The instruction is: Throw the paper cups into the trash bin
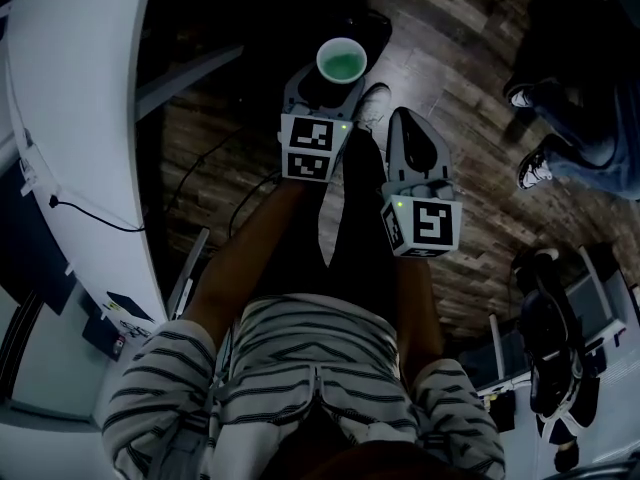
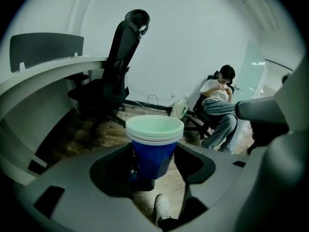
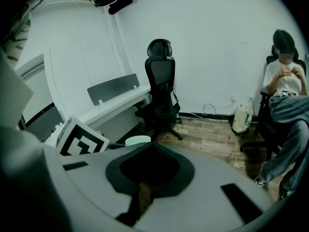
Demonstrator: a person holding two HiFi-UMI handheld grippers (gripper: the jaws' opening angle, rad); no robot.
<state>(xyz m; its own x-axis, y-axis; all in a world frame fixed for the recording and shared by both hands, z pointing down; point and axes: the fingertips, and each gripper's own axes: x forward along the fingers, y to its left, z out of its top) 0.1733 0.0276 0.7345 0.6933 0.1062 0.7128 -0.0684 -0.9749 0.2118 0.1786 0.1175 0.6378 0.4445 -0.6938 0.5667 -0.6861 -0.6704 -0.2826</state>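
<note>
Between the jaws of the left gripper stands a nested stack of cups, blue wall, white rims, mouth up. The jaws are clamped on both sides of the blue wall. At 4 o'clock of it in the head view, the right gripper carries nothing; its jaws meet. Beneath the cups lie wood floor and a shoe. In the left gripper view a chair stands at 10 o'clock and a seated person at 3 o'clock. No bin can be made out.

Risks:
- The grip bears on the outer cup only, so a tilt may let the inner cups slide free.
- A release before the bin is located underneath would likely drop the stack on the floor.
</note>
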